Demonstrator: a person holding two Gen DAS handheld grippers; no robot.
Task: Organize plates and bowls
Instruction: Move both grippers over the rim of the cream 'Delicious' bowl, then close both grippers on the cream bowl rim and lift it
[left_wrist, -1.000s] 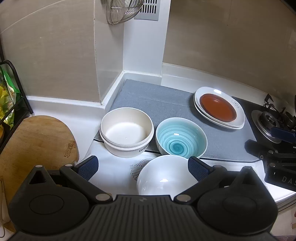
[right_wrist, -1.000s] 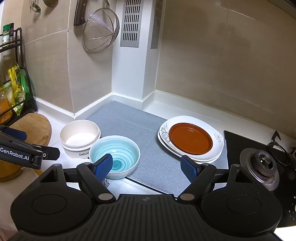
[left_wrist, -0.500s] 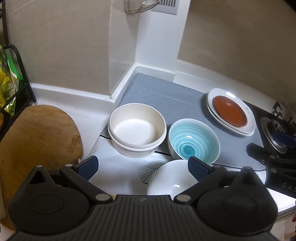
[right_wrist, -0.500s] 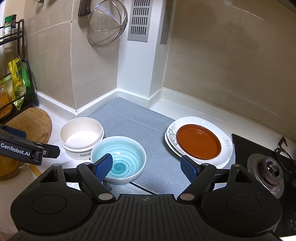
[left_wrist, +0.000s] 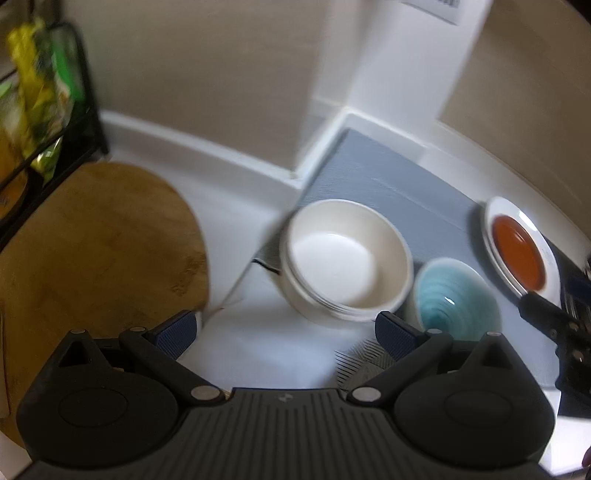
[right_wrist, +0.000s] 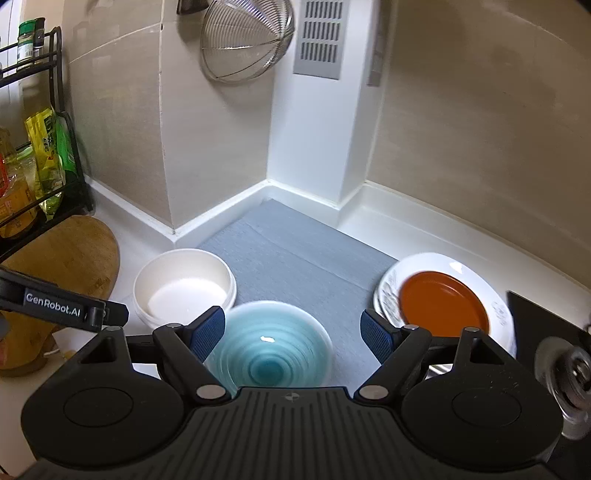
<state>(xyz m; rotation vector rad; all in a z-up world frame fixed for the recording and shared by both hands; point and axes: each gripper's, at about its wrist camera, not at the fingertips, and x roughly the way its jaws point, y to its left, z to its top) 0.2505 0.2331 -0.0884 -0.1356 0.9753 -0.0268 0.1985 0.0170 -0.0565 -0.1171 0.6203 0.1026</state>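
Observation:
A cream bowl (left_wrist: 347, 258) sits at the grey mat's (left_wrist: 384, 177) left edge, with a blue swirl bowl (left_wrist: 456, 295) to its right. A brown plate (left_wrist: 519, 253) lies on white plates (left_wrist: 496, 206) further right. My left gripper (left_wrist: 284, 334) is open and empty, just in front of the cream bowl. In the right wrist view my right gripper (right_wrist: 293, 330) is open and empty over the blue swirl bowl (right_wrist: 269, 350), with the cream bowl (right_wrist: 184, 284) at left and the brown plate (right_wrist: 443, 304) at right. The white bowl seen earlier is hidden.
A wooden cutting board (left_wrist: 92, 258) lies at left under a black wire rack (right_wrist: 48, 122) with bottles and packets. A metal strainer (right_wrist: 243, 40) hangs on the wall. A gas burner (right_wrist: 569, 369) stands at far right. A patterned sheet (left_wrist: 354, 362) lies on the counter.
My left gripper has swung left and forward; the white bowl has dropped out of its view. My right gripper has moved forward and lower, over the blue swirl bowl.

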